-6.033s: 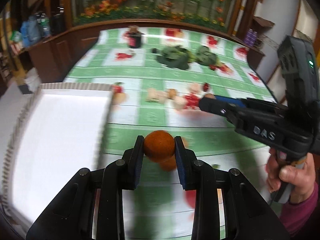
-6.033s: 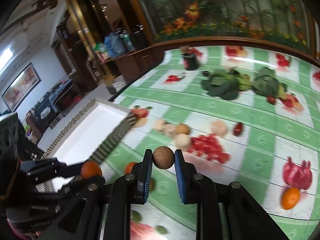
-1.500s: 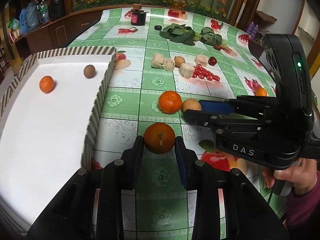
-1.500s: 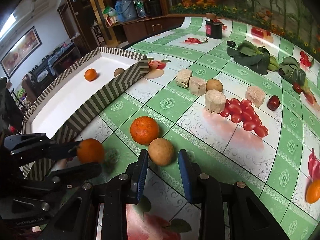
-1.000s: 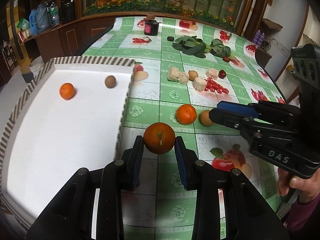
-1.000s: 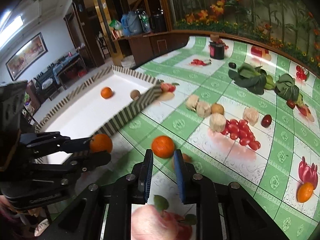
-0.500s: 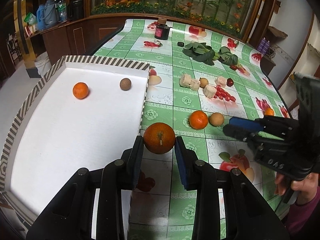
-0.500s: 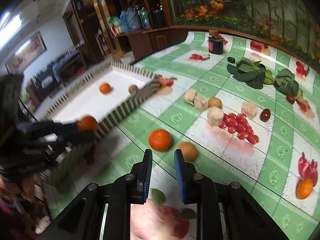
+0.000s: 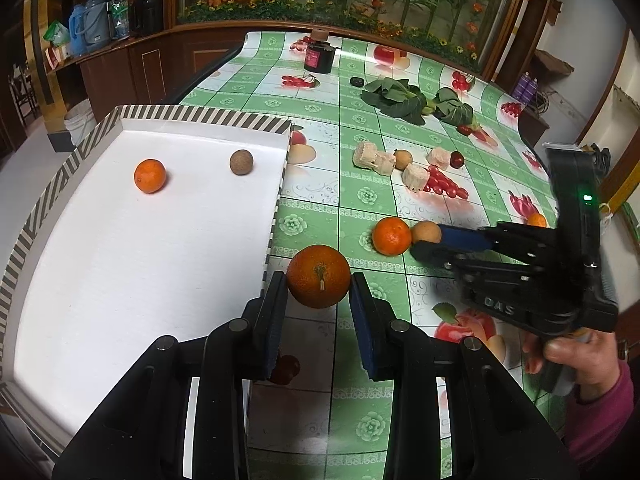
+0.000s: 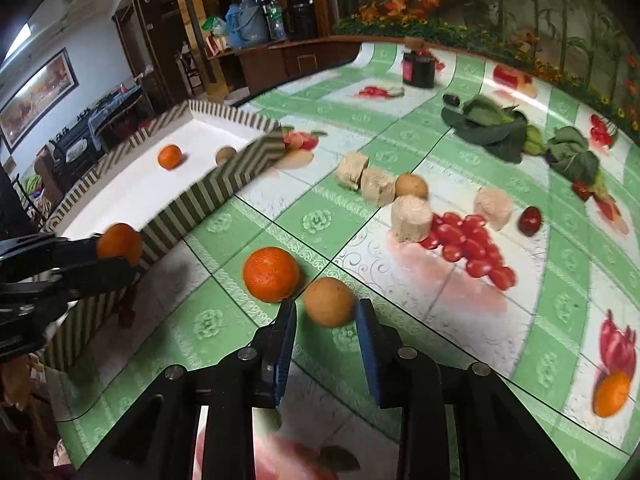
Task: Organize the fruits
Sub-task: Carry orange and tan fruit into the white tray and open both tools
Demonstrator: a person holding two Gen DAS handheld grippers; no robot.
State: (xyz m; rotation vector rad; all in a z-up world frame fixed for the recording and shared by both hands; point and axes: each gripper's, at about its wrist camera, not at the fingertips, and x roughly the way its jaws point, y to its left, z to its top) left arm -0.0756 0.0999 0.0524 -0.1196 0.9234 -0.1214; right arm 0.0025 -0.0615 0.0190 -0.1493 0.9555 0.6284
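Held an orange (image 9: 319, 276) clamped between the fingers (image 9: 276, 308) of the left gripper (image 9: 319, 292), lifted clear of the counter (image 9: 308, 216) just outside the near right corner of the striped box (image 9: 276, 216), probably so that the fruit could go over the rim to join the small orange (image 9: 149, 176) and the brown round fruit (image 9: 241, 162) already lying near the box's far edge. Reached the right gripper (image 10: 326, 320) low over the counter toward a tan round fruit (image 10: 329, 302), jaws just opened to a narrow gap, likely to let them slip around it. Sat that tan fruit on the counter right at the fingertips, barely inside the gap, close against the right finger (image 10: 366, 332) and clear of the left one; contact with the right finger could not be told. Rested a second loose orange (image 10: 271, 274) on the counter just left of the tan fruit, touching or nearly so, close enough that a closing finger might nudge it. Left the remaining food farther back toward the middle of the counter, well apart from both grippers.
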